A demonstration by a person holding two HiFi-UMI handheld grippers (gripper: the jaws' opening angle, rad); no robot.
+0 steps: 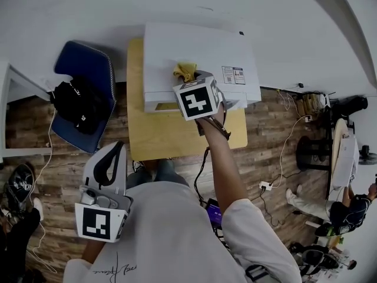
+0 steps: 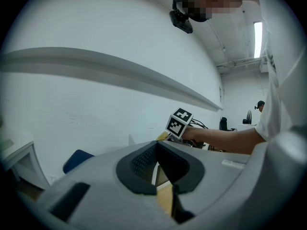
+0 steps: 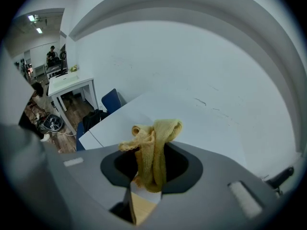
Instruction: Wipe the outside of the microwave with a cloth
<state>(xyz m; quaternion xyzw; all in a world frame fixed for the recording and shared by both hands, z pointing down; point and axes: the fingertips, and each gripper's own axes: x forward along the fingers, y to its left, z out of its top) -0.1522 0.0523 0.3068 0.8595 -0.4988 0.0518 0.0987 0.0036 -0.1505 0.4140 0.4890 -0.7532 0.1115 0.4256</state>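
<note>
The white microwave (image 1: 200,49) stands on a small wooden table (image 1: 156,131) against the wall. A bunched yellow cloth (image 1: 185,71) rests on the front edge of the microwave's top, with my right gripper (image 1: 192,81) shut on it. In the right gripper view the cloth (image 3: 154,145) sticks up from between the jaws of that gripper (image 3: 149,174), over the microwave's white top (image 3: 144,111). My left gripper (image 1: 113,152) hangs low by the person's body, well short of the table. Its jaws (image 2: 158,166) are together and hold nothing.
A blue chair (image 1: 94,63) carrying a black bag (image 1: 76,102) stands left of the table. A white desk (image 1: 9,87) is at the far left. Cables and a power strip (image 1: 265,186) lie on the wooden floor to the right, where a person (image 1: 339,208) sits.
</note>
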